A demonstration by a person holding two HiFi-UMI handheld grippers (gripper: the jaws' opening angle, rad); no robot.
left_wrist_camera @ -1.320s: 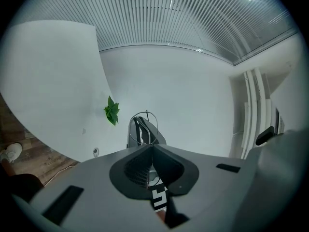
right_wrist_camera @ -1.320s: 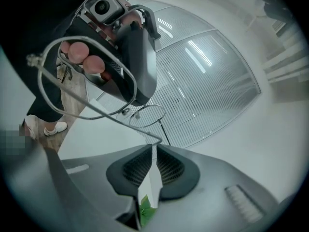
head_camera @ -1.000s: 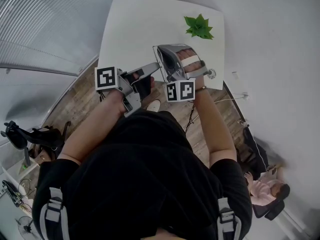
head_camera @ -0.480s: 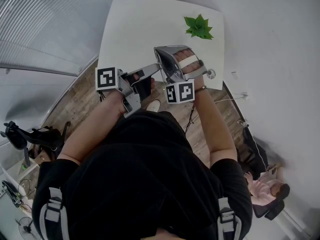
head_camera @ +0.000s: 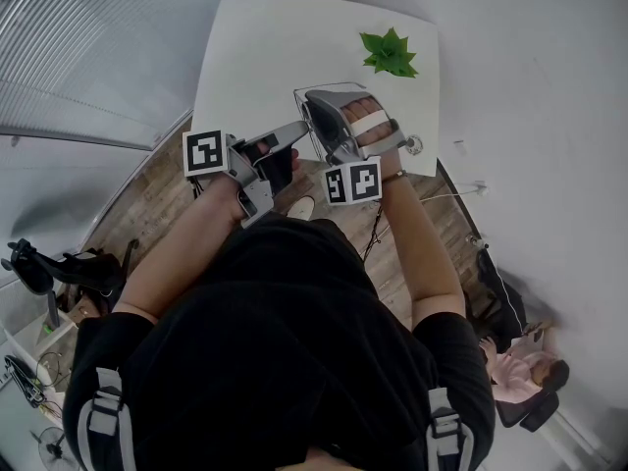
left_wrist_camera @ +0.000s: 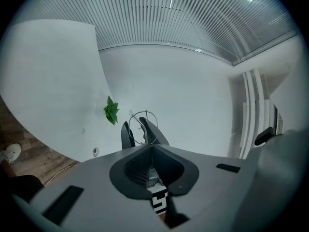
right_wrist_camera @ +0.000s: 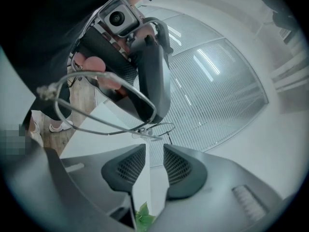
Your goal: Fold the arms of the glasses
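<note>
The thin wire-framed glasses (right_wrist_camera: pixel 140 128) hang in the air between my two grippers, over the near edge of the white table (head_camera: pixel 265 47). My left gripper (left_wrist_camera: pixel 151 145) is shut on the frame, and one wire lens ring (left_wrist_camera: pixel 145 111) sticks out past its tips. In the right gripper view the left gripper (right_wrist_camera: pixel 147 117) faces me and grips the glasses. My right gripper (right_wrist_camera: pixel 153 148) has just been opening. Its jaws stand apart just below the wire, with nothing between the pads. In the head view both grippers meet tip to tip and the glasses are too thin to make out.
A green plant (head_camera: pixel 391 53) lies on the table's far right part. Wooden floor (head_camera: pixel 157 199) and a white shoe (head_camera: pixel 302 207) show below the table's edge. A seated person (head_camera: pixel 520 371) is at the lower right. White walls surround the table.
Both hands stay where they were over the table's near edge. The far end of the right gripper looks slightly wider than before.
</note>
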